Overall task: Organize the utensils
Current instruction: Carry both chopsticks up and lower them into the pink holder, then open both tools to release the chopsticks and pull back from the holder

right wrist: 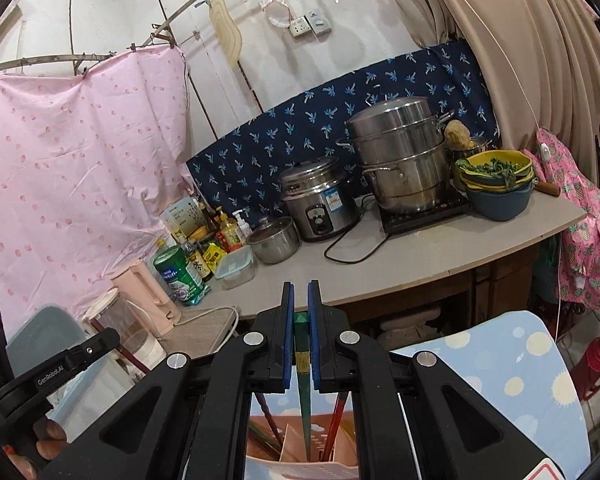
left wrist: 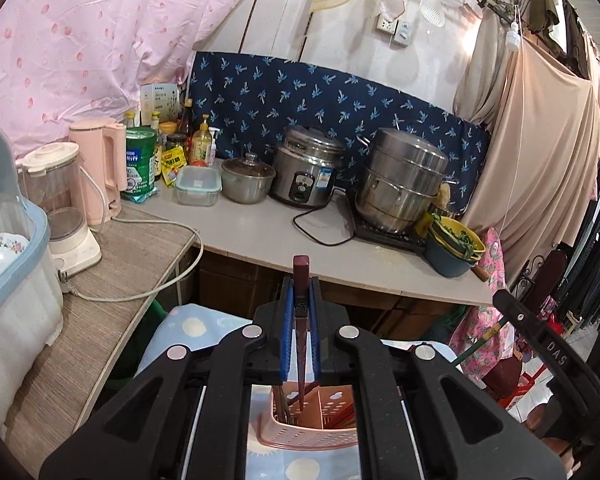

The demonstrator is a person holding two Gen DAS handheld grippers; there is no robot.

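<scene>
- Standing upright between blue pads, a dark red chopstick (left wrist: 301,320) is clamped by the left gripper (left wrist: 301,292), its lower tip inside the pink perforated utensil holder (left wrist: 300,436).
- Pinching likewise, the right gripper (right wrist: 301,300) has its jaws closed narrowly on a green chopstick (right wrist: 305,392), whose point dips into the same holder (right wrist: 300,470) (more chopsticks lean in its compartments).
- The holder sits on a light blue cloth with pale dots (right wrist: 512,364).
- Behind, the countertop (left wrist: 260,236) carries a rice cooker (left wrist: 306,176), a stacked steel steamer (left wrist: 402,184), a small lidded pot (left wrist: 247,178) and a yellow bowl of greens (left wrist: 458,236).
- A pink kettle (left wrist: 100,168) stands left.
</scene>
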